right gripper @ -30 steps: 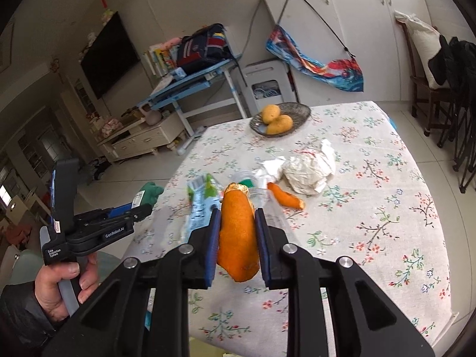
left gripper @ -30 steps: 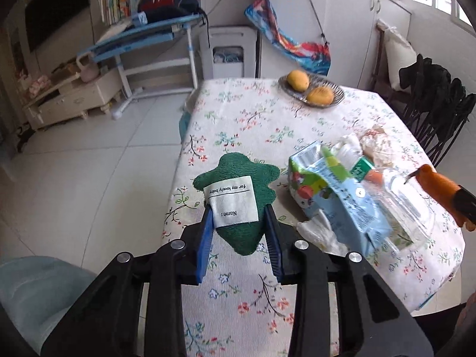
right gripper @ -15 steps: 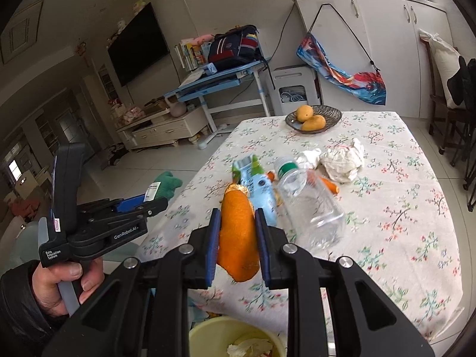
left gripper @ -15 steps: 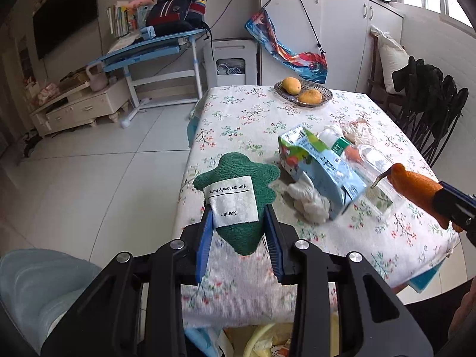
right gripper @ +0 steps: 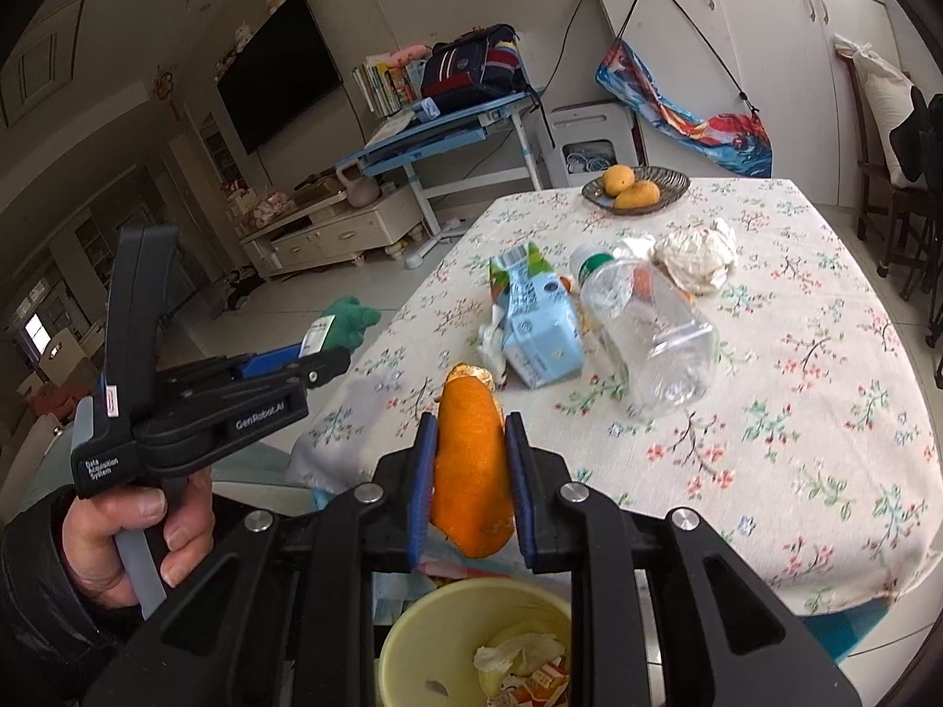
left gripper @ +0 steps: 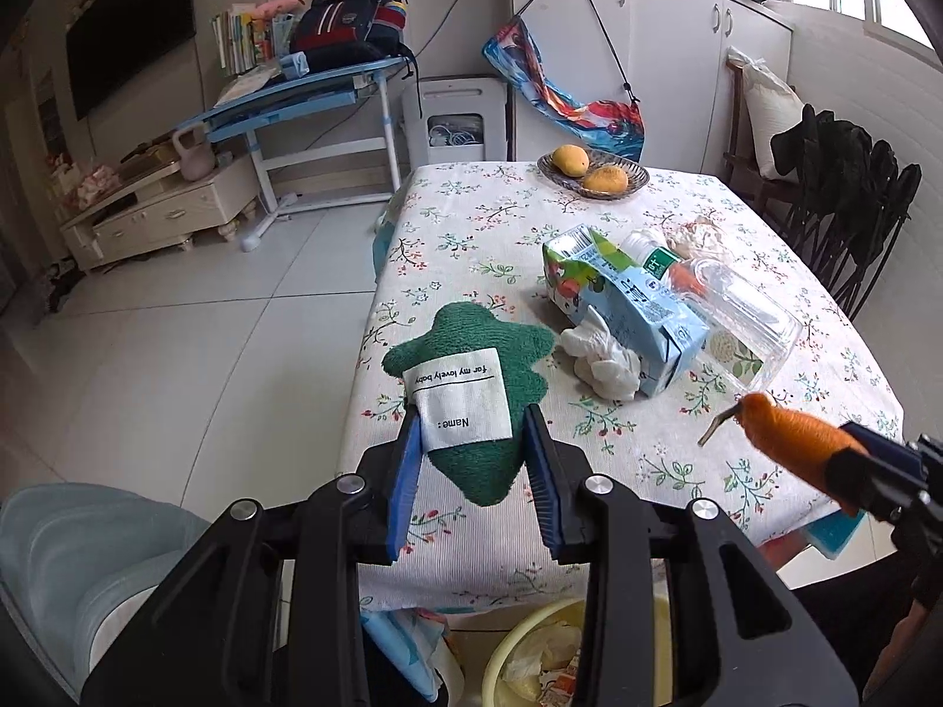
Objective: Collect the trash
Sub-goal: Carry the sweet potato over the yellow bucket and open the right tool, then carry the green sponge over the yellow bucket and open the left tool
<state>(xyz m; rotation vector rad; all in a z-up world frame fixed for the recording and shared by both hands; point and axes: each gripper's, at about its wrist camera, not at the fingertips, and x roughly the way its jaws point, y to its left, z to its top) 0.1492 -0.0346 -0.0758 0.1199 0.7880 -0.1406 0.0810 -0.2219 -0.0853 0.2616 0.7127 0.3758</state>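
Observation:
My left gripper point(left gripper: 471, 430) is shut on a green cloth point(left gripper: 471, 353) with a white name label, held off the table's near edge; it also shows in the right wrist view point(right gripper: 348, 321). My right gripper point(right gripper: 471, 430) is shut on an orange peel point(right gripper: 471, 459), above a yellow bin point(right gripper: 424, 624) with scraps inside. The peel point(left gripper: 790, 430) and bin point(left gripper: 530, 642) show in the left wrist view. On the floral table point(right gripper: 795, 412) lie a blue carton point(right gripper: 533, 330), a clear bottle point(right gripper: 648, 330), crumpled paper point(right gripper: 698, 253) and a tissue point(left gripper: 601, 359).
A fruit dish point(right gripper: 636, 188) with two oranges stands at the table's far end. Dark chairs point(left gripper: 848, 218) line the right side. A blue desk point(left gripper: 306, 94) and a low cabinet point(left gripper: 153, 212) stand across the tiled floor at left.
Both grippers have pulled back from the table toward its near edge, still holding the cloth and the peel. The yellow bin has come into view below them.

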